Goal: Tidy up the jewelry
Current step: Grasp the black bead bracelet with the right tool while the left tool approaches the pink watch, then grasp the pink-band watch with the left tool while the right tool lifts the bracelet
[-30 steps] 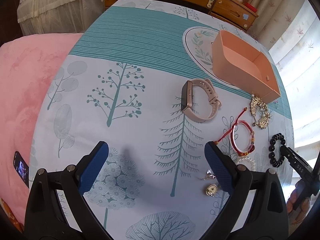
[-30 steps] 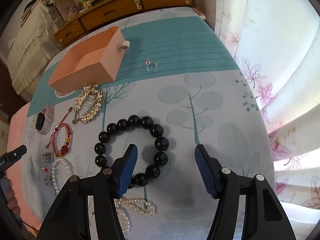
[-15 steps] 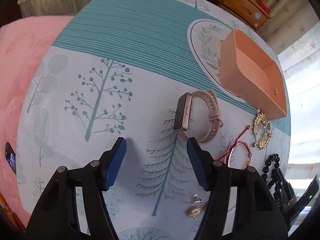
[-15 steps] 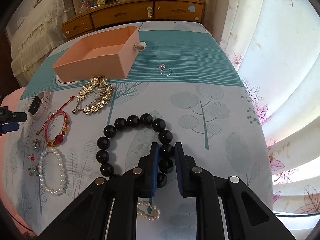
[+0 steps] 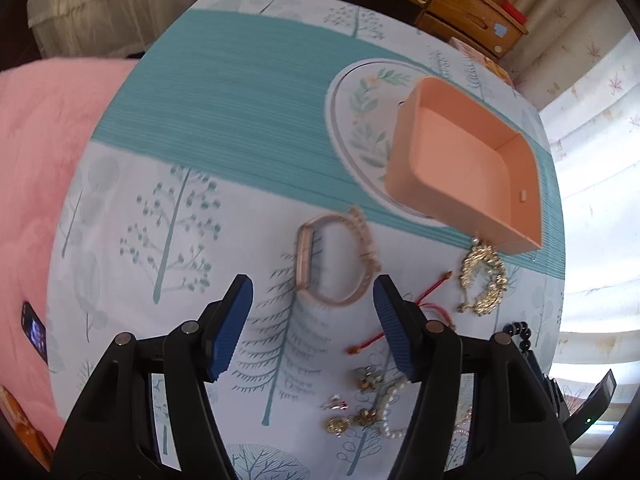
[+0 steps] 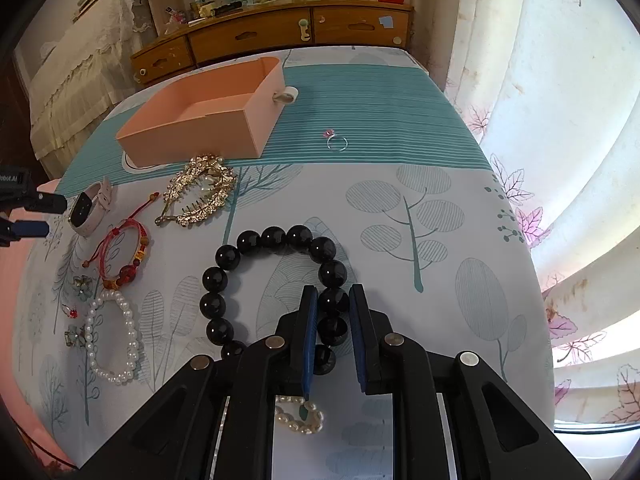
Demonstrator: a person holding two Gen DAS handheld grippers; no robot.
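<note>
The black bead bracelet point(image 6: 274, 236) lies on the tree-print cloth, and my right gripper point(image 6: 333, 290) is shut on one bead at its near side. In the left wrist view a pink watch point(image 5: 332, 256) lies on its side just ahead of my left gripper point(image 5: 314, 320). That gripper is open, and its blue pads stand either side of the strap's near end without touching it. The empty orange box point(image 5: 400, 152) sits beyond the watch. From the right wrist view the box point(image 6: 200, 136) is at the back left, with the watch point(image 6: 90, 208) near the left gripper point(image 6: 32, 212).
A gold hair comb point(image 6: 200, 196), a red cord bracelet point(image 6: 122, 252), a pearl bracelet point(image 6: 112, 340), small earrings point(image 6: 82, 284) and a ring point(image 6: 337, 142) lie on the cloth. A pearl piece point(image 6: 298, 416) lies under my right gripper. Pink bedding point(image 5: 40, 160) with a phone point(image 5: 34, 330) lies left; a wooden dresser point(image 6: 280, 36) stands behind.
My right gripper has closed on a bead of the black bracelet. My left gripper has narrowed and moved forward to the watch, which now sits right at its fingertips.
</note>
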